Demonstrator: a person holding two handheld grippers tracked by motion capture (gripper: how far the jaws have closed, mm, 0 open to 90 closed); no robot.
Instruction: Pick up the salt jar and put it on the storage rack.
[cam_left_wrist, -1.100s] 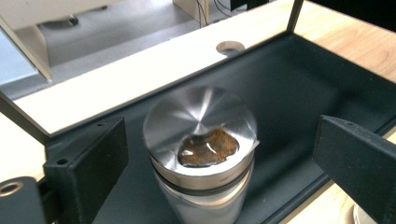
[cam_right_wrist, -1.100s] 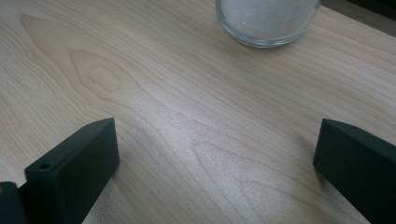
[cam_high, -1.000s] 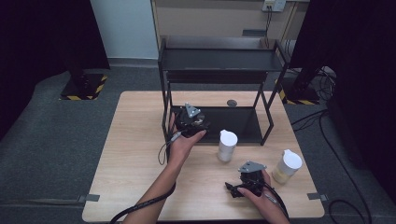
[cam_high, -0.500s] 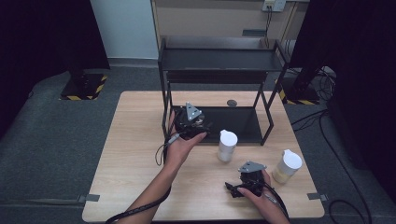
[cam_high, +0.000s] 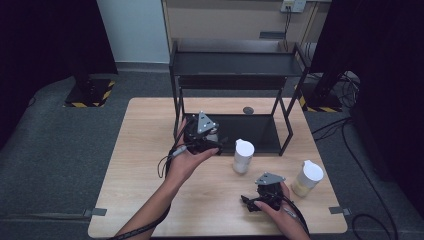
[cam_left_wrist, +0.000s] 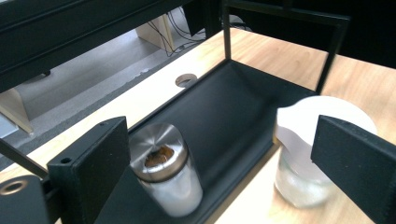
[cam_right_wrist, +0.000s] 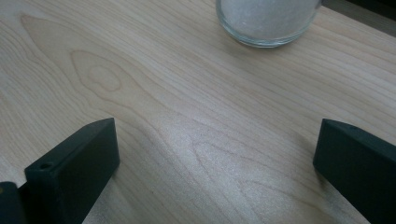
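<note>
The left tool (cam_high: 216, 144) hovers at the front left corner of the black rack (cam_high: 235, 65), its jaws spread wide with nothing between them. In the left gripper view a steel-capped shaker jar (cam_left_wrist: 163, 175) of white grains stands on the rack's bottom tray (cam_left_wrist: 224, 107), just beside the left jaw and seemingly free of it. Compared with a second ago, the hand has drawn a little nearer the person and turned slightly; to my eye the shaker has been set down and let go, so that placing looks finished.

A white-lidded glass jar (cam_high: 243, 156) stands on the table (cam_high: 145, 150) just outside the tray's front edge, near the right jaw, and I'd guess it is next. The right tool (cam_high: 250, 204) rests low over the table near its front edge, jaws equally wide and holding nothing, unchanged from the earlier frames. A second lidded jar (cam_high: 307, 178) stands near it to the right.
</note>
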